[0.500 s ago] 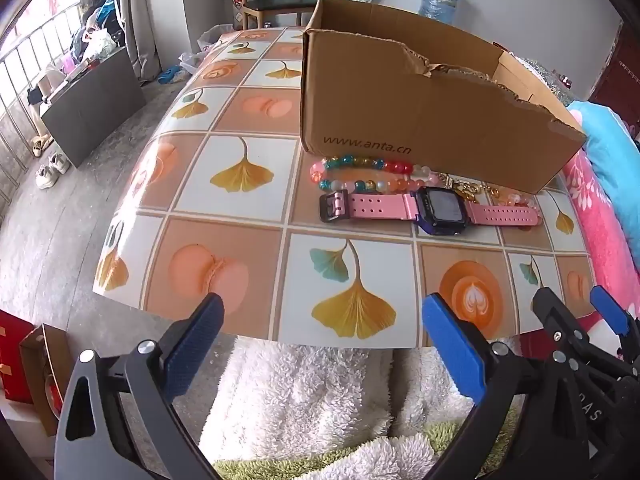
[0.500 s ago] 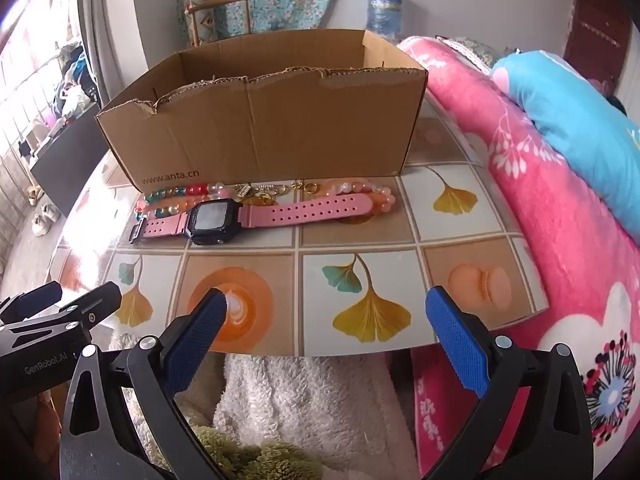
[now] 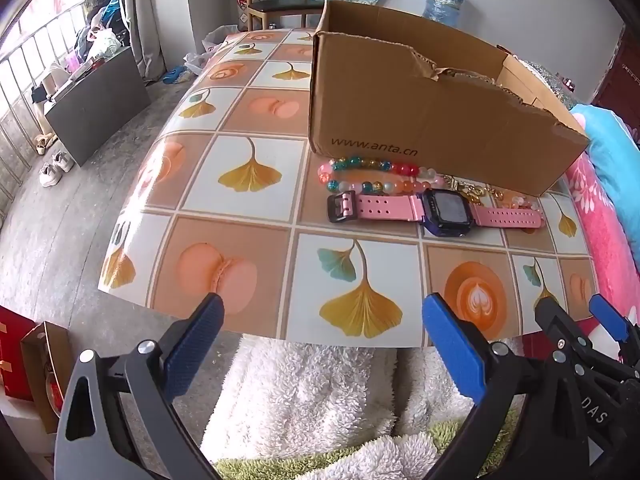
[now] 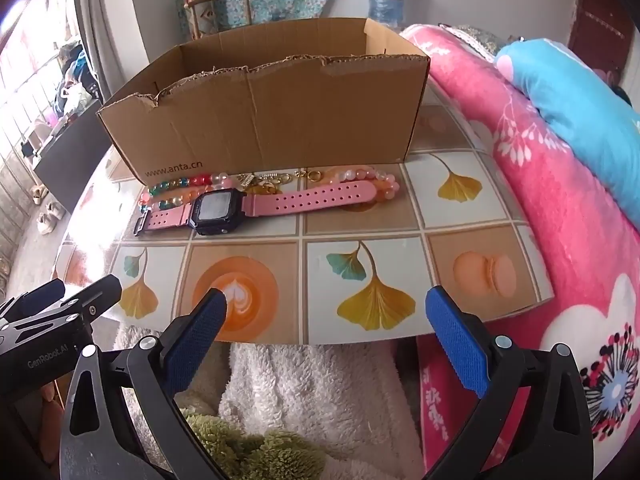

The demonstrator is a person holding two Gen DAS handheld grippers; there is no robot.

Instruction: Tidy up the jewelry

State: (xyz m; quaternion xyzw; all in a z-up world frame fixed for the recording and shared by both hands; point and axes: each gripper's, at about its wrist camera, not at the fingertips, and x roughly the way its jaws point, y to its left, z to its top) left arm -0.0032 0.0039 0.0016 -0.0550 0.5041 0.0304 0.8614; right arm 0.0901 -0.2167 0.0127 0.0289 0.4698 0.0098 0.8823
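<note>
A pink-strapped watch (image 3: 440,212) with a dark square face lies flat on the tiled table (image 3: 248,208), just in front of an open cardboard box (image 3: 432,120). A multicoloured bead bracelet (image 3: 360,176) lies between watch and box, with a gold chain (image 3: 468,192) and a pale orange bead bracelet (image 4: 372,180) to its right. The watch (image 4: 256,204), box (image 4: 272,120) and coloured bracelet (image 4: 176,190) also show in the right wrist view. My left gripper (image 3: 324,320) is open and empty at the table's near edge. My right gripper (image 4: 326,308) is open and empty beside it.
A pink floral quilt (image 4: 540,200) and blue pillow (image 4: 580,112) lie to the table's right. White and green fluffy fabric (image 3: 320,400) lies below the near edge. A wooden chair (image 3: 280,4) and a water bottle (image 3: 444,0) stand behind the box.
Both grippers have edged slightly forward towards the table. The jewelry has not moved.
</note>
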